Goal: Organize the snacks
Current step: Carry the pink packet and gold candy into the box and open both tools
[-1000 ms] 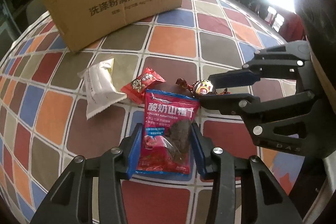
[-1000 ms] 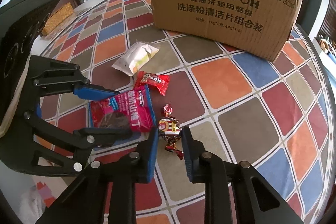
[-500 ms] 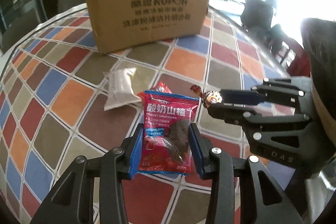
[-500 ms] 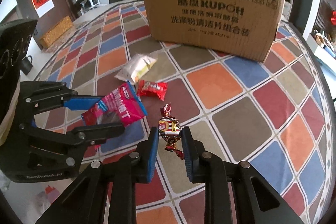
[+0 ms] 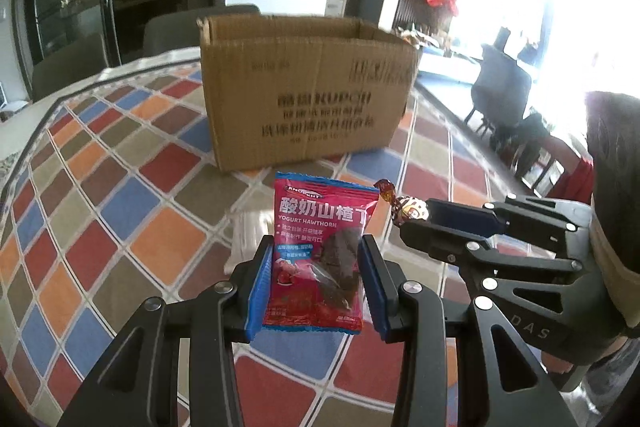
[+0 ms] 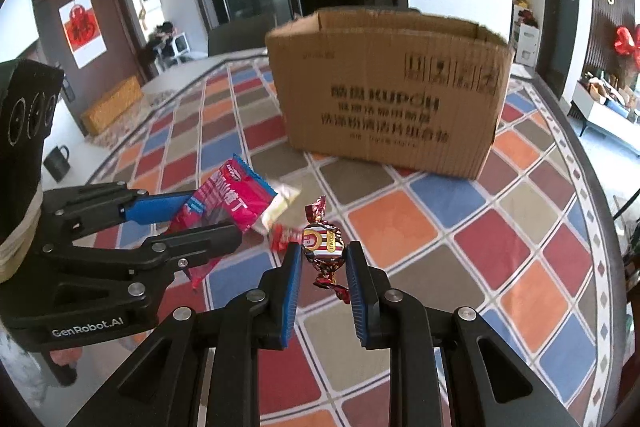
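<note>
Left tool (image 5: 318,269): clamped on the pink yogurt hawthorn packet (image 5: 318,255), lifted clear of the tabletop (image 5: 120,195).
Right tool (image 6: 322,273): closed around a striped wrapped candy (image 6: 323,241), also raised.
Cardboard box (image 6: 392,115): open-topped, standing on the checked tabletop beyond both tools.
Left behind: a pale snack bag (image 6: 282,205) and a small red sachet (image 6: 286,235) lie close together on the tabletop, both blurred, so whether they touch is unclear.
Side by side: the two tools hold their snacks near each other, in front of the box.
</note>
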Available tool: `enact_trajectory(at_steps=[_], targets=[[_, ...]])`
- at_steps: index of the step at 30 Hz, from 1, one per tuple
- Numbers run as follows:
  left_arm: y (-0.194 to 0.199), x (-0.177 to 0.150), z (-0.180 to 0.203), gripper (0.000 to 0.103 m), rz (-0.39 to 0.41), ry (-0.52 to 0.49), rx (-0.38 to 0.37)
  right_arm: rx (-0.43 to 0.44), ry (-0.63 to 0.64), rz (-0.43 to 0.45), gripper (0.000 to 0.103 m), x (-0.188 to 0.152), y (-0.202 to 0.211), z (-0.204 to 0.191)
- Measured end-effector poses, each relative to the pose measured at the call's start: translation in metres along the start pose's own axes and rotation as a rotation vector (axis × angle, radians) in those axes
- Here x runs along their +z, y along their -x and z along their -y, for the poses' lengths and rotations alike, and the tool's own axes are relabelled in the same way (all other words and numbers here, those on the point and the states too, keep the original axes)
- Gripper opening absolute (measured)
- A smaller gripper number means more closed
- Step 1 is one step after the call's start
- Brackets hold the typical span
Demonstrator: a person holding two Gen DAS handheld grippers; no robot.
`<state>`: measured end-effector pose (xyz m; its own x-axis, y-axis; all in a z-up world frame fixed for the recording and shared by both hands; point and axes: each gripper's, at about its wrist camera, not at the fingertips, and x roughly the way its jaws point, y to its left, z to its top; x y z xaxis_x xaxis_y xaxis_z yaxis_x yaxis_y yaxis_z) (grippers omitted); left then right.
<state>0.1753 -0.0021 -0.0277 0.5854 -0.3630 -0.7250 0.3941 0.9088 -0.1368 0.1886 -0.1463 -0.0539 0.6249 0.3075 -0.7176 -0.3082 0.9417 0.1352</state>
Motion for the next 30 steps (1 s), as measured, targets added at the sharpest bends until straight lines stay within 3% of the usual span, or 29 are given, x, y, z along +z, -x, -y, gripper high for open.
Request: enact_trajectory(at_steps=[16,30], targets=[[0.024,0.078,-0.006,0.041,0.152,0.023,0.045,-0.045,-0.011,0.205,0.024,0.069,0.038,0.010],[-0.003,0.133,-0.022,0.041,0.147,0.076,0.059,-0.096,-0.027,0.256,0.024,0.127,0.028,0.034]])
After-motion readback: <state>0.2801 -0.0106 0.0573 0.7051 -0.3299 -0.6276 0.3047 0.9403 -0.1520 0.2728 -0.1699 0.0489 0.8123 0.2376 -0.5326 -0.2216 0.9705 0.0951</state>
